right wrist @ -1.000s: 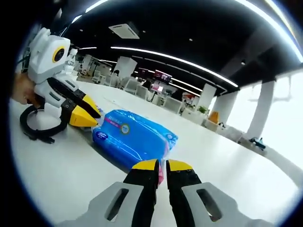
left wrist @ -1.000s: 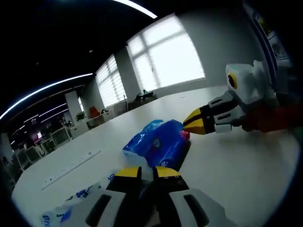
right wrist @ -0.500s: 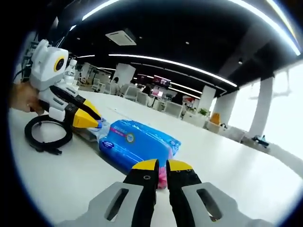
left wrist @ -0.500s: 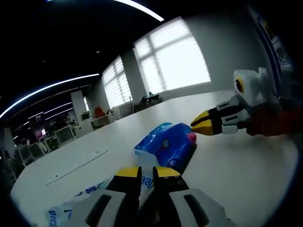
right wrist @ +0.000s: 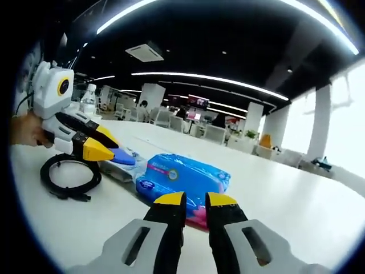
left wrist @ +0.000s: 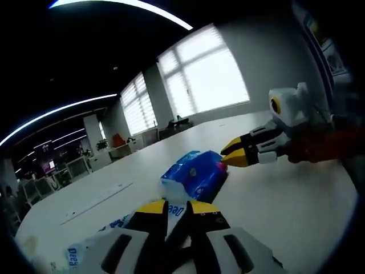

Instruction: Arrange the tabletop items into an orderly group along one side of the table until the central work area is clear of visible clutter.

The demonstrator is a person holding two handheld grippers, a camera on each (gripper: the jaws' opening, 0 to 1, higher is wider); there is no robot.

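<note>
A blue tissue pack [right wrist: 185,177] with a pink end lies on the white table [right wrist: 296,200]; it is also in the left gripper view [left wrist: 194,174]. My right gripper [right wrist: 195,201] is at that pink end, jaws slightly apart around it. Seen from the left, the right gripper [left wrist: 232,154] has its yellow tips at the pack's far end. A flat white wipes packet [left wrist: 108,237] with a blue lid [right wrist: 121,157] lies beside the blue pack. My left gripper [left wrist: 178,208] is shut on its edge; it also appears at the left [right wrist: 101,144].
A coiled black cable [right wrist: 71,177] lies on the table under the left gripper. A water bottle [right wrist: 88,100] stands behind it. A long white strip [left wrist: 97,201] lies further along the table. A hand [right wrist: 25,128] holds the left gripper and a red sleeve [left wrist: 319,149] the right.
The right jaws have parted a little at the pink end. The blue pack has slid along the table, away from the cable. The left gripper still holds the white packet.
</note>
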